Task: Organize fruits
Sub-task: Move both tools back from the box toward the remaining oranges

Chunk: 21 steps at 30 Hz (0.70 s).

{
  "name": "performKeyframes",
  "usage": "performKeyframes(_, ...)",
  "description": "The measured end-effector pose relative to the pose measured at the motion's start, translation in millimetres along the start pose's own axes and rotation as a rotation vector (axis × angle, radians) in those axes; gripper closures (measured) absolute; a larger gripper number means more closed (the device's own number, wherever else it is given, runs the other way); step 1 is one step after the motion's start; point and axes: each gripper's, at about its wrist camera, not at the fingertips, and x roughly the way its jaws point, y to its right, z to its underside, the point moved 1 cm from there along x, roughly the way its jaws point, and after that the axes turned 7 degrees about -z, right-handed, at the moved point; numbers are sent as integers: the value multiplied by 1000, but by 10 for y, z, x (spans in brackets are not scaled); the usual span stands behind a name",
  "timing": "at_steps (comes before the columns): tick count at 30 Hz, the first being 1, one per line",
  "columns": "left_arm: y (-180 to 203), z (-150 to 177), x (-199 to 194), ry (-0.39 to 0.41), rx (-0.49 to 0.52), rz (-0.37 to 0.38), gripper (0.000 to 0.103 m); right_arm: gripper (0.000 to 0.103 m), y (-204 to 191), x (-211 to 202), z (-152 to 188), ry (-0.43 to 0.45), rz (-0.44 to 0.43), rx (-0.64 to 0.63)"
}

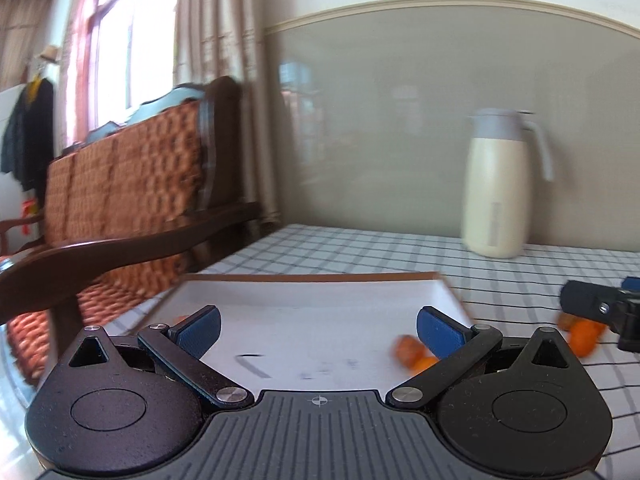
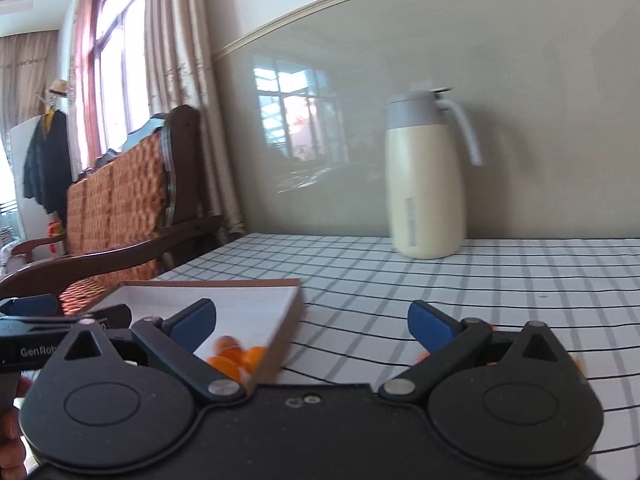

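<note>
Both claws hang low over the checked desk, and neither carries anything. The left claw is spread wide above the white tray, blue pads well apart with bare tray floor between them. The right claw is spread just as wide, nothing between its pads.

Where is the fruit? In the left wrist view a few small orange fruits lie inside the tray at about four o'clock, just beside the right pad. More loose oranges sit out on the cloth at three o'clock, partly hidden under the right claw's body. From the right wrist view the tray's fruits show at seven o'clock, against the near wall. A blurred orange smear peeks past the right finger at four o'clock; too vague to count.

So the sorting looks partly done: some fruit in, some out. The next move, I'd judge, belongs to the right claw: drop onto a loose orange, pinch gently since the fruit rolls, then carry it toward nine o'clock and over the tray's rim. The cream jug at twelve o'clock stands well clear.
</note>
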Motion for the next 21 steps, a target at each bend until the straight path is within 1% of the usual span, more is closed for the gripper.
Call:
performKeyframes(6,495,25,-136,20,67,109,0,18,293,-176,53,-24,76,13)
performKeyframes(8,646,48,-166,19,85,145,0,25,385,-232,65,-23,101,21)
performKeyframes(10,785,74,-194,15,104,171,0,26,477,-281,76,-23,121,37)
performKeyframes(11,848,83,-205,12,110,186,0,30,514,-300,81,-24,129,42)
performKeyframes(12,903,91,-216,9,113,198,0,32,546,-316,88,-29,138,43)
performKeyframes(13,963,97,-223,5,116,211,0,37,588,-340,96,-35,147,42)
performKeyframes(18,1226,141,-240,-18,126,253,0,42,722,-430,141,-45,183,54)
performKeyframes(19,1269,150,-238,-24,127,259,0,44,747,-444,147,-47,187,59)
performKeyframes(20,1303,157,-231,-29,126,264,0,48,772,-461,155,-48,195,62)
performKeyframes(21,1343,163,-229,-34,127,269,0,50,794,-478,164,-51,205,63)
